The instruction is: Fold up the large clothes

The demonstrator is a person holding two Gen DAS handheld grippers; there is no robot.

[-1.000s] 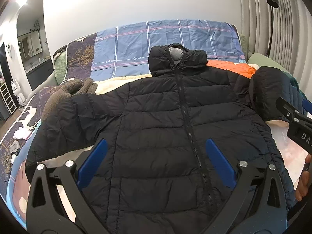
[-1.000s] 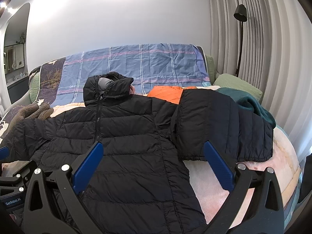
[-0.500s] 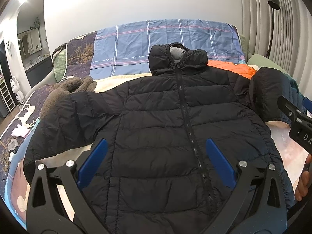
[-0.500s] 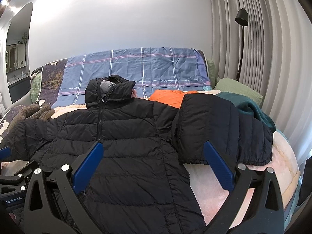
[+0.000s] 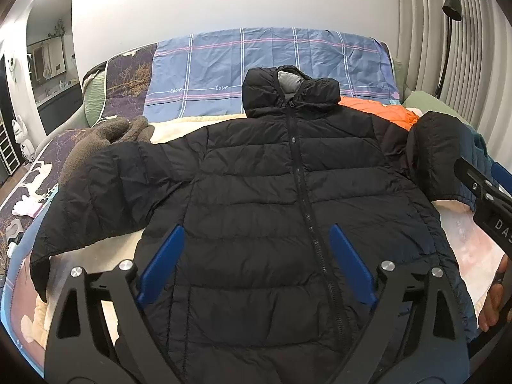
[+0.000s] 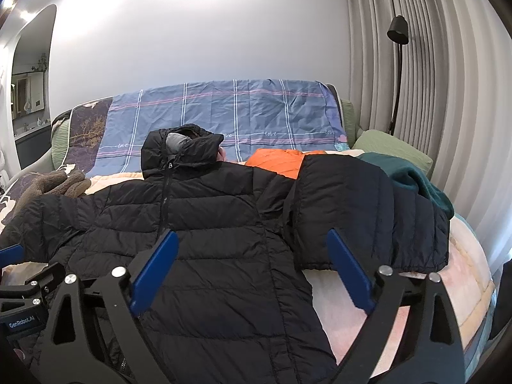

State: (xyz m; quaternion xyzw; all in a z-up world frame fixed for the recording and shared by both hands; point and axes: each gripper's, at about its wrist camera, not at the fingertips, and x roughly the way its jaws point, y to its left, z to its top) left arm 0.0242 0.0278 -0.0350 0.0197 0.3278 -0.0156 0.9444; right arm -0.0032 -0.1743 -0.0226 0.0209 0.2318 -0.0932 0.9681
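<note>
— Left wrist view showed what, when you held the tool there?

— You held the left gripper over the lower middle of the frame, with its two blue fingers spread wide and nothing between them. Under it the black puffer jacket lay flat on the bed, front side up, zipper closed, hood toward the top of the frame against the blue checked sheet. One sleeve stretched to the left edge, beside a brown fleece garment.

— And your other tool?

— At the right edge of that view you could see the right gripper from the side. In the right wrist view the right gripper was also wide apart and held nothing; its fingers framed the hem side of the jacket in the lower middle.

— Where was the other sleeve?

— It was bent back and lay at the right of center, partly upon an orange garment and touching a dark green garment. A black floor lamp stood at the upper right, before the curtain.
</note>
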